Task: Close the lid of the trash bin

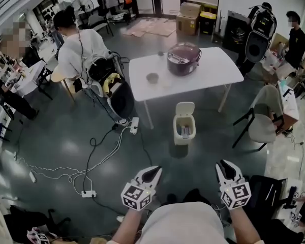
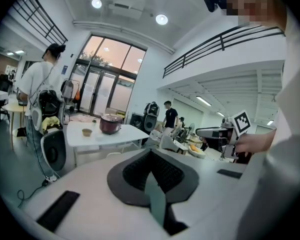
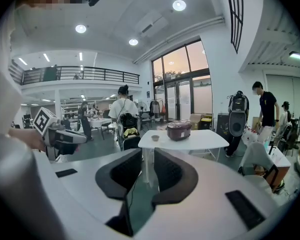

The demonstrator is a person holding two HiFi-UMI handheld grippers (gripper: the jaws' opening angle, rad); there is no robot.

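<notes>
The small white trash bin (image 1: pixel 184 130) stands on the floor in front of the white table (image 1: pixel 203 74), its lid (image 1: pixel 185 109) tipped up and open, with some rubbish inside. Both grippers hang low in the head view, well short of the bin. My left gripper (image 1: pixel 153 174) (image 2: pixel 150 152) is shut with nothing in it. My right gripper (image 1: pixel 225 168) (image 3: pixel 147 156) is open, and only the floor and a table leg show between its pads. The bin does not show in either gripper view.
A purple rice cooker (image 1: pixel 183 58) and a small bowl (image 1: pixel 152 78) sit on the table. Cables and power strips (image 1: pixel 89 193) trail over the floor at left. A seated person (image 1: pixel 79 50) is at the far left, a grey chair (image 1: pixel 264 121) at right, and people (image 1: pixel 296 37) stand at the back right.
</notes>
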